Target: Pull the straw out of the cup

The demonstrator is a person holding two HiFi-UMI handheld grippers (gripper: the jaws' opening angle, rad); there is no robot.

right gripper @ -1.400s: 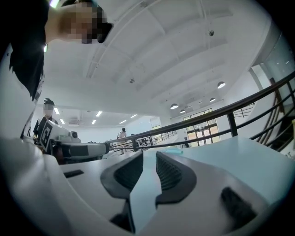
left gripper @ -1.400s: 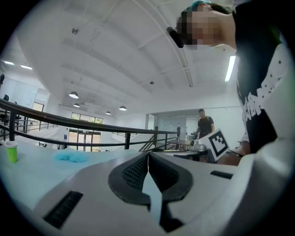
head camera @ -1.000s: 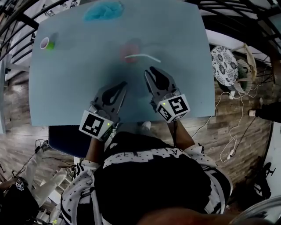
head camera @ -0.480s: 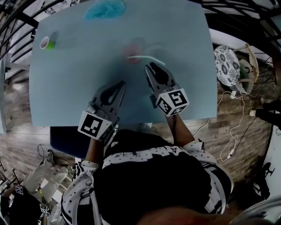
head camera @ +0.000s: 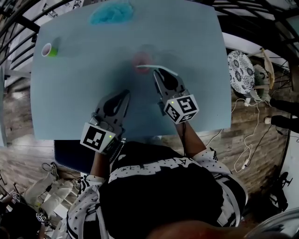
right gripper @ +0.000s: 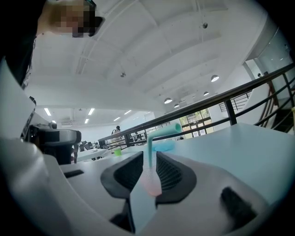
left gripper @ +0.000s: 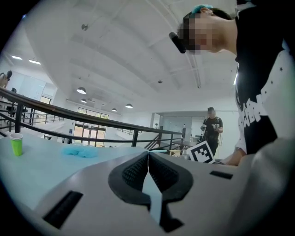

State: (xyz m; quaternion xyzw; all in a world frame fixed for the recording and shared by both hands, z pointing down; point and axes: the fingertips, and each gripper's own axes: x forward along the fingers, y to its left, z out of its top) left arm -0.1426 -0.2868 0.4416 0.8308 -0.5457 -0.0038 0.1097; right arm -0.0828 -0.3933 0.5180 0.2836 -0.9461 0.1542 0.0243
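A person at the near edge of a pale blue table (head camera: 84, 84) is lining up the right gripper (head camera: 158, 71) on a bent straw (head camera: 161, 68) that is standing in a translucent pink cup (head camera: 141, 59) around the middle of the table, toward its far edge. In the right gripper view the jaws of the right gripper (right gripper: 148, 155) are standing slightly apart, with the straw (right gripper: 149, 146) rising in line with the gap and the cup (right gripper: 151, 182) low behind it. Nothing is being pinched yet, as far as can be told.

The left gripper (head camera: 125, 93) is hovering nearer the person, well apart from the cup. Its own view shows the left gripper (left gripper: 148, 155) pressed together on nothing.

A green cup (head camera: 48, 48) is sitting near the far left corner and a blue cloth (head camera: 111, 11) is lying at the far edge.

The risk is lying with the cup. It looks light and nothing is bracing it, so a pull along the straw's slant could drag or tip it. A grip closing off-centre could also be pushing the straw aside, or flattening it.
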